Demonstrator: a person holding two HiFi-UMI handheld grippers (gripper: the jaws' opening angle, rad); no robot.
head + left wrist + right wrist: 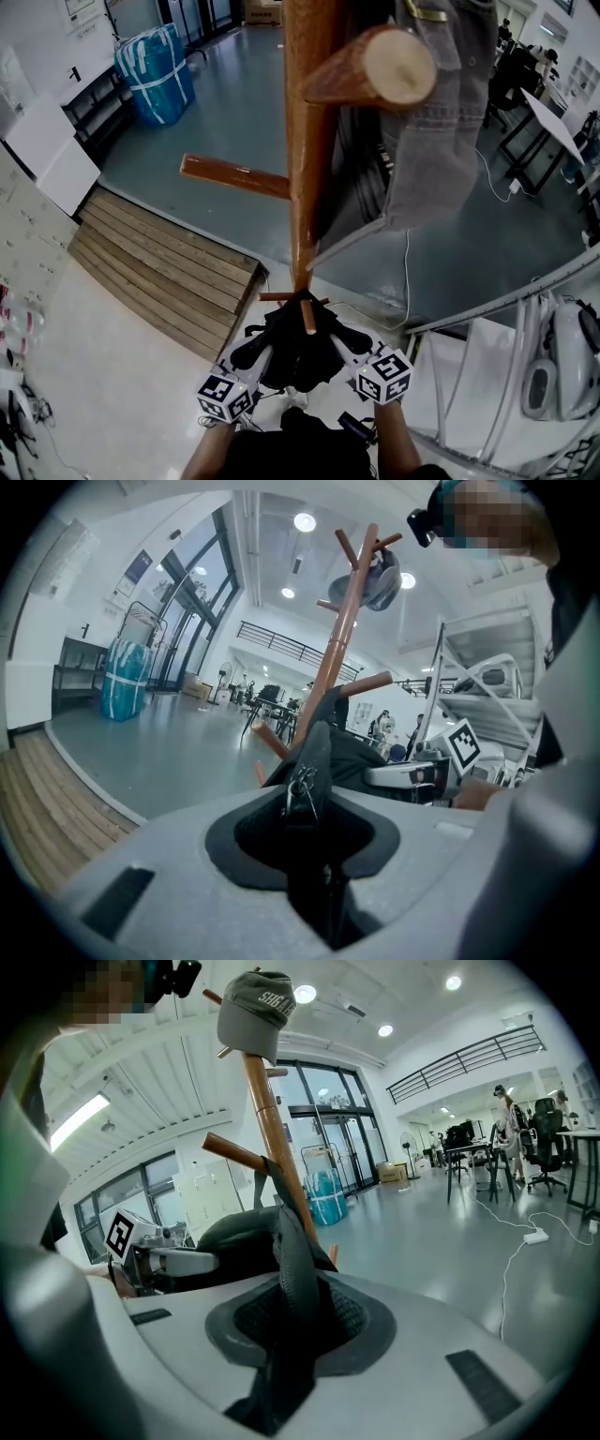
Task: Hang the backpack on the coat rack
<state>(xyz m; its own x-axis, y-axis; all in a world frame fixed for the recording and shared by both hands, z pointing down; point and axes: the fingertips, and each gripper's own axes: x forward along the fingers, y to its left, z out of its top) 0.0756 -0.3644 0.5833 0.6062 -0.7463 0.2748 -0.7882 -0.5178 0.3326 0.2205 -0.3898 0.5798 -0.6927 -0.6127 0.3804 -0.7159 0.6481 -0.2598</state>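
Backpack (292, 354), black, hangs between two handheld grippers by coat rack's (305, 141) pole, 6 o'clock in head view. Left gripper (246, 352), at pack's 9 o'clock, is clamped on a black fold w/ metal zip pull. Right gripper (353, 339), at 3 o'clock, is clamped on a mesh-lined strap. Short low peg (307, 319) overlaps pack's top; whether pack is hooked on it can't be told. Grey cap (441, 112) sits on an upper peg, 1 o'clock. Blue wrapped bundle (155, 70) stands on grey floor (234, 103) at 11 o'clock, wooden ramp (169, 267) at 8 o'clock.
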